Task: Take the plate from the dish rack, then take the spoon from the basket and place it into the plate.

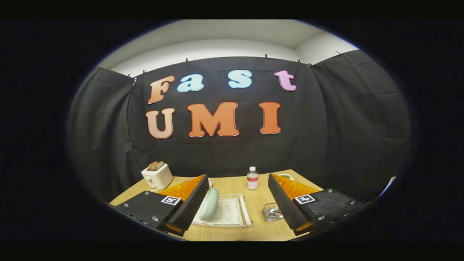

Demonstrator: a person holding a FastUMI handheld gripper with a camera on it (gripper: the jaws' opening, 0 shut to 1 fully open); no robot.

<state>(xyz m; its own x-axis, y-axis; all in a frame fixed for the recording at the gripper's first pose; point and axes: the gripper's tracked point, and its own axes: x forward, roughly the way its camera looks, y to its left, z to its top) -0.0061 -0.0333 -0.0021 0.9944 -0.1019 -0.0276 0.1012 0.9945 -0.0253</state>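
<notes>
The gripper (239, 203) hangs above the table, jaws wide and empty. The plate (209, 203) stands on edge in the dish rack (235, 214), handy for pinching its rim

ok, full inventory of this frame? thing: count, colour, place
table: 1, light wood, under everything
dish rack: 1, white, on the table between the fingers
plate: 1, pale green, standing on edge in the dish rack, right beside the left finger
bottle: 1, clear with a white cap and a label, beyond the rack near the table's far edge
toaster: 1, cream, with toast slices in it, far left corner of the table
small container: 1, clear, on the table beside the right finger; contents too small to tell
gripper: 1, fingers spread wide open, holding nothing, either side of the rack
</notes>
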